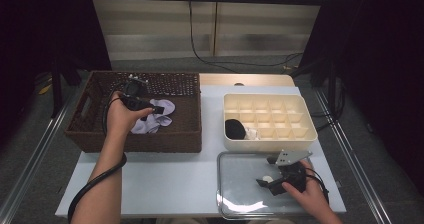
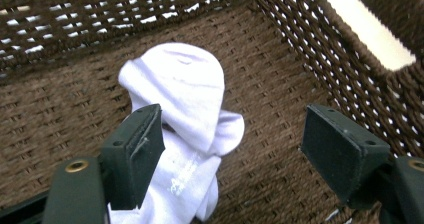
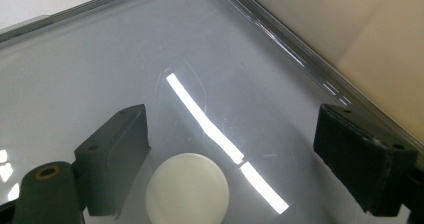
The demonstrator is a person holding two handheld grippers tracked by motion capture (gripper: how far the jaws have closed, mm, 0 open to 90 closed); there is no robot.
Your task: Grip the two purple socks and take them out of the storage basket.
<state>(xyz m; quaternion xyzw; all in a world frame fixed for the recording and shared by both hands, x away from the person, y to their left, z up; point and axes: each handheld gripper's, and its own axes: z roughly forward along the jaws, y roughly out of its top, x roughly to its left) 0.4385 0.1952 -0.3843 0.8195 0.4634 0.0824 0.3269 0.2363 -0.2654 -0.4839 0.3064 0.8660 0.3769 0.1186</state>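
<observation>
Reaching into the brown wicker basket (image 1: 90,134) at the left of the table, the left gripper (image 1: 150,109) hangs just above a white sock (image 1: 159,115) that lies crumpled on the basket floor. In the left gripper view its jaws stand wide apart over the sock (image 2: 182,119), one pad (image 2: 135,154) covering the sock's edge, the other out over bare weave; nothing is pinched between them. The basket's woven wall (image 2: 320,49) rises close behind, with a handle slot at the upper right.

At the near right of the table the right gripper (image 1: 266,181) rests low over a shiny metal tray (image 1: 235,194). Its jaws are also spread, with nothing between them but a small white round disc (image 3: 187,189) that sits below them near the left pad (image 3: 117,159); whether this disc lies on the tray or belongs to the gripper, I cannot tell. A bright strip of light glints across the tray (image 3: 75,74).

Beyond the tray stands a cream divided box (image 1: 305,114), and a black rolled thing (image 1: 233,129) fills one of its front left compartments, with something white just beside it.
</observation>
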